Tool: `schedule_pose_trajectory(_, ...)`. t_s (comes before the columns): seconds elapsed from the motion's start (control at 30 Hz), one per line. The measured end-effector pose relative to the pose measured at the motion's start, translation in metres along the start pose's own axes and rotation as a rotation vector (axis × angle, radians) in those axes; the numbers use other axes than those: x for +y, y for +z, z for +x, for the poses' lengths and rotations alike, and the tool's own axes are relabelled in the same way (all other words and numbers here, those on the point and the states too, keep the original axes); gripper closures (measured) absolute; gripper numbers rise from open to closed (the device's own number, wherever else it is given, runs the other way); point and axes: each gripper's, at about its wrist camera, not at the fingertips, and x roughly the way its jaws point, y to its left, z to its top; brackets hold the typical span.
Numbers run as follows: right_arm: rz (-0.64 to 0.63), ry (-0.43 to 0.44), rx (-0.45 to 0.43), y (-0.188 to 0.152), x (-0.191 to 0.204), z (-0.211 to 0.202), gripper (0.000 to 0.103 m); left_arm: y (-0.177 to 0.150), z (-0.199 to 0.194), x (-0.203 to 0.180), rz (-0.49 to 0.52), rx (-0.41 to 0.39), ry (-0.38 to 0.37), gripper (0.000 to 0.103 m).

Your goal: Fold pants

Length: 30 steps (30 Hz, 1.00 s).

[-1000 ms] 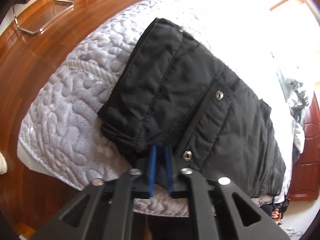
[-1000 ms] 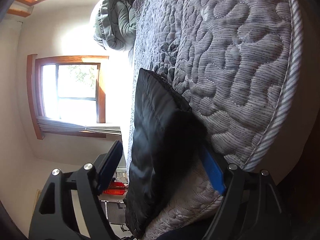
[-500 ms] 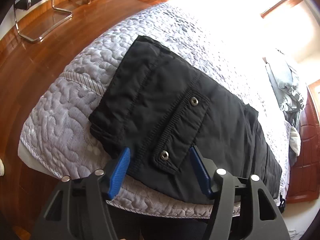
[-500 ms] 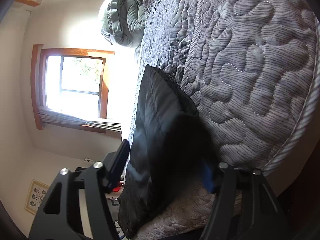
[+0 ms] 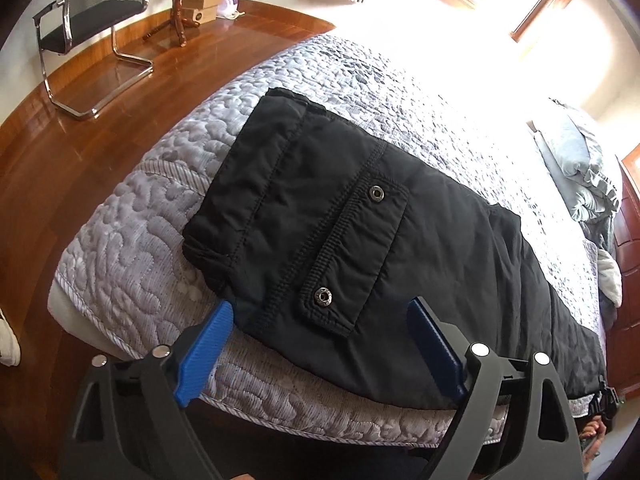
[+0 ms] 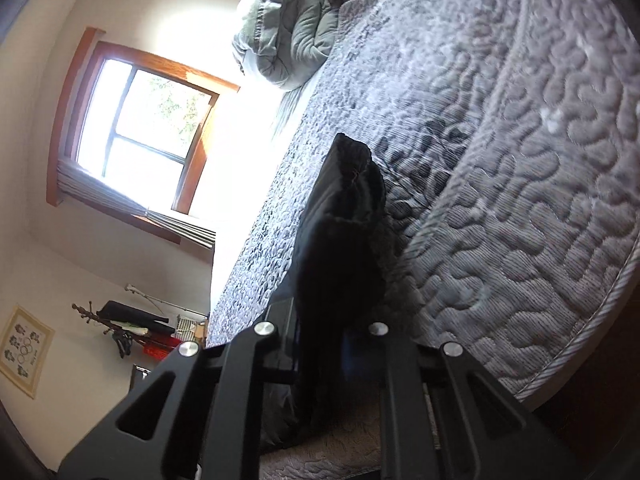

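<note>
Folding under way: one end let go, the other pinched

Lying along the near edge of the grey quilted mattress (image 5: 132,240), the single pair of black padded pants (image 5: 360,220) has its waistband end toward the near left corner, pocket flap with two metal snaps (image 5: 376,193) facing up, and its legs running off toward the near right corner. By the look of it the pants are already doubled lengthwise, leg over leg, so the crosswise folds are what remains; none shows yet.

On the left, the left gripper (image 5: 320,344) has its blue-padded jaws opening wide, straddling the waistband edge without pressing it; fabric lies between the pads but is not held. On the right, the right gripper (image 6: 320,344) has its jaws closing on a bunch of the black cloth, which stands up in a ridge off the mattress; the pads themselves are hidden behind the fabric. My guess is that this end gets carried over toward the waistband next.

Counted: one pair of pants, two snaps, two grippers, one crumpled grey-green duvet (image 6: 288,28) at the far end, one black chair (image 5: 92,12) on the wooden floor
</note>
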Motion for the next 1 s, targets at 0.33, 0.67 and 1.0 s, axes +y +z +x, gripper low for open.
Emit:
schedule_pose_trajectory(0.33,-0.372,-0.125,-0.029,-0.018,0.139,-0.003,0.091,-0.006,-0.01,-0.01,0.057,-0.06,0.06,0.006)
schedule_pose_trajectory(0.67,-0.645,-0.182,0.008,-0.062,0.24,0.033,0.091,-0.015,-0.008,-0.024,0.16,-0.1,0.111,0.005)
schedule_pose_trajectory(1.0,-0.808,-0.226,0.069,-0.114,0.295,0.077,0.092,-0.015,-0.02,-0.033,0.247,-0.171,0.252,0.005)
